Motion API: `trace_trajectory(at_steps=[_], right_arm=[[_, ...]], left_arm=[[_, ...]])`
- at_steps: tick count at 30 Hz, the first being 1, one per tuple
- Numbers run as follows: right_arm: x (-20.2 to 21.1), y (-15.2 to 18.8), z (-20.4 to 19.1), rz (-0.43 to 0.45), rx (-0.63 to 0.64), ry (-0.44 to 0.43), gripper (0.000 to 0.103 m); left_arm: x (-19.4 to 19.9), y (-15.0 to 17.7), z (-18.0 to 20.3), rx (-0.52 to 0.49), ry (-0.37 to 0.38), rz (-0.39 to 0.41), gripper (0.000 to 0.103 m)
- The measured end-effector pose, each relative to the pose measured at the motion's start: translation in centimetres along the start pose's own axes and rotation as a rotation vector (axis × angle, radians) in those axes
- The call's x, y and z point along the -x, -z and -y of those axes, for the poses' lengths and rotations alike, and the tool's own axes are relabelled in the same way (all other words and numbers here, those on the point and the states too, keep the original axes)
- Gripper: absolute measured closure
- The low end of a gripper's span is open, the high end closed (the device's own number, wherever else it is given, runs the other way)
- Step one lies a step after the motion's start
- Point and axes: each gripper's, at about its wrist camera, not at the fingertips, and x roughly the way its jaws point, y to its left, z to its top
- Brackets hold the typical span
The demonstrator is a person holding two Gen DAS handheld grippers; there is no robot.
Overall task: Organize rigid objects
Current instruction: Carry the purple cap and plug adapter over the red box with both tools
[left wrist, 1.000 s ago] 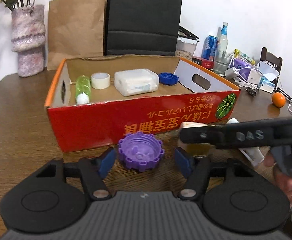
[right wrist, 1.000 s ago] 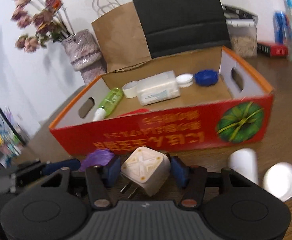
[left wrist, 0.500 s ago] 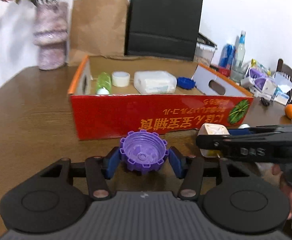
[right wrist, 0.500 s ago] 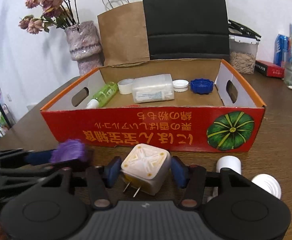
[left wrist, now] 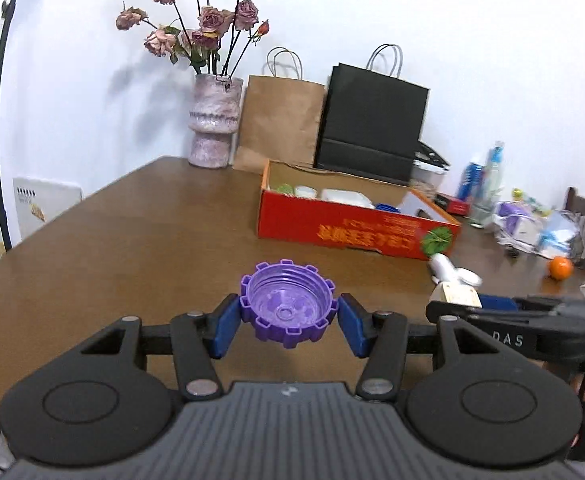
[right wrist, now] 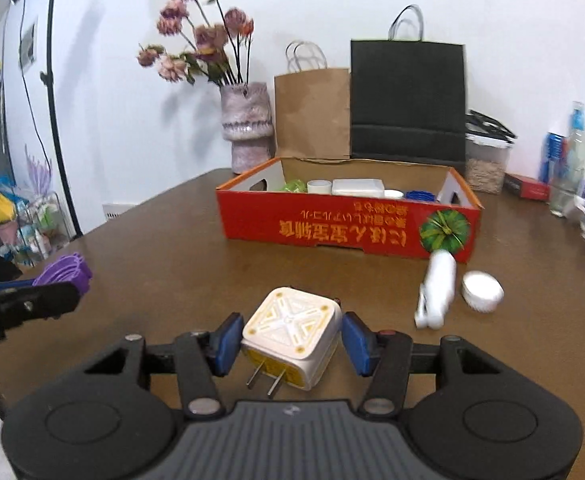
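Left claw: blue pads clamped on either side of a purple cap, carried clear above the desk; the grip closed on it within the last second.
Purple cap: round, toothed rim, translucent, hollow side facing up, ridged threads visible inside.
Right claw: pads pressed against the two flanks of a white plug adapter, also carried above the desk.
Plug adapter: cube-shaped, white with a yellow geometric pattern on its upper face, two metal prongs pointing down and back toward the camera.
Red box: ahead of both claws and well apart from them, open-topped, already holding a white container, lids and a green bottle.
Loose items: a white tube and a white cap lie on the desk ahead and to the right of the right claw, just before the box's front wall.
Pose: both claws point forward and slightly downward, side by side; the left claw appears at the left edge of the right view, the right claw at the right edge of the left view.
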Motion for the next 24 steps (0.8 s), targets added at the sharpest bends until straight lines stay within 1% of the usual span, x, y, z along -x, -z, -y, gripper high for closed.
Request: trace_trajectory(at_steps=[4,7,10,13,18,24], right_arm=[[4.7,2.4,-0.9,0.025,-0.005,0.027,0.049],[8.2,3.4,-1.6,0.054,0.016,0.033,0.049],[11.2,4.0,-2.1,0.097,0.031,0.039,0.049],[13.2,4.3,-2.1,0.128,0.036,0.046,0.049],[14.0,4.8,-1.0,0.141,0.012,0.062,0.049],[12.6,5.1,0.8,0.130,-0.033,0.077,0.049]], left_arm=[[4.4,0.8,0.3,-0.036,-0.012,0.036,0.049],[7.1,1.1,1.1,-0.029,0.022,0.065,0.049],[8.7,1.2,2.4,-0.049,0.053,0.093,0.049],[9.4,1.1,3.5,-0.074,0.080,0.110,0.049],[9.1,1.1,5.1,-0.093,0.098,0.109,0.049],[7.0,1.5,5.4,-0.095,0.095,0.057,0.049]])
